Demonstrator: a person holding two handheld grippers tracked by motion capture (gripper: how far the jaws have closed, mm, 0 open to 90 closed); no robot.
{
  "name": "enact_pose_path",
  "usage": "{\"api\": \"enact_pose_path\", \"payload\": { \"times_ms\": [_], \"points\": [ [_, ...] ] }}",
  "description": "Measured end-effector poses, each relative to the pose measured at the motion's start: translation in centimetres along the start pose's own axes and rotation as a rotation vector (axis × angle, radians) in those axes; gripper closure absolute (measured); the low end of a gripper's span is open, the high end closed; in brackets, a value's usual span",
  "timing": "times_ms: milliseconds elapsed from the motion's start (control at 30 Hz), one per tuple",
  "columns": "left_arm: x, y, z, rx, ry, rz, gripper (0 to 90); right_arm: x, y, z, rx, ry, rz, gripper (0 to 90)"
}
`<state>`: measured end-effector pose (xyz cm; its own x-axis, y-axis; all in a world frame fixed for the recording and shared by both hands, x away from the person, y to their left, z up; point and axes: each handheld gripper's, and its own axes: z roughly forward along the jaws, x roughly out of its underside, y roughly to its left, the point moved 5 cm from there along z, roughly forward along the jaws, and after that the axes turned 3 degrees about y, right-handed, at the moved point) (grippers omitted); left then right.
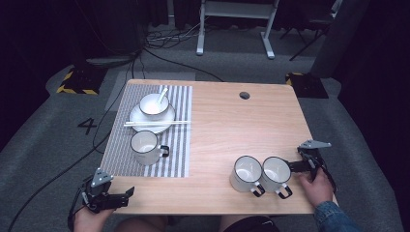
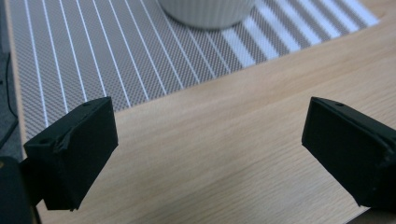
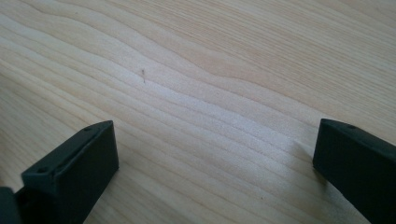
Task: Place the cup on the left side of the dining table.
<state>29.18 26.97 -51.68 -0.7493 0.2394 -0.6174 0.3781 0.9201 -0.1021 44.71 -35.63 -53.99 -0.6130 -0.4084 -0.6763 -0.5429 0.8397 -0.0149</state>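
Left gripper (image 1: 126, 192): at near table edge, hand low, jaws wide apart, nothing between.
Right gripper (image 1: 295, 166): hand resting on table (image 1: 222, 125), jaws spread, empty.
Two mugs (image 1: 261, 175): just left of right gripper, touching each other.
Placemat (image 2: 93, 56): ahead of left gripper.

Grey carpet floor (image 1: 43, 140), white desk frame (image 1: 237, 19) behind

On the table stand 3 mugs (image 1: 144, 147), 1 bowl (image 1: 153, 103) and 1 plate (image 1: 138, 116). There are 2 chopsticks (image 1: 157, 123), 1 spoon (image 1: 162, 94) and 1 placemat (image 1: 180, 150).
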Motion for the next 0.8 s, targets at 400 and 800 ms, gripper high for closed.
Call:
{"api": "enact_pose_path", "payload": {
  "times_ms": [400, 800],
  "points": [
    [0.5, 0.7, 2.6, -0.087, -0.002, 0.018, 4.9, 0.0, 0.0, 0.0, 0.000, 0.000, 0.000, 0.3],
    [0.5, 0.7, 3.8, -0.077, -0.143, 0.027, 2.2, 0.0, 0.0, 0.0, 0.000, 0.000, 0.001, 0.3]
  ]
}}
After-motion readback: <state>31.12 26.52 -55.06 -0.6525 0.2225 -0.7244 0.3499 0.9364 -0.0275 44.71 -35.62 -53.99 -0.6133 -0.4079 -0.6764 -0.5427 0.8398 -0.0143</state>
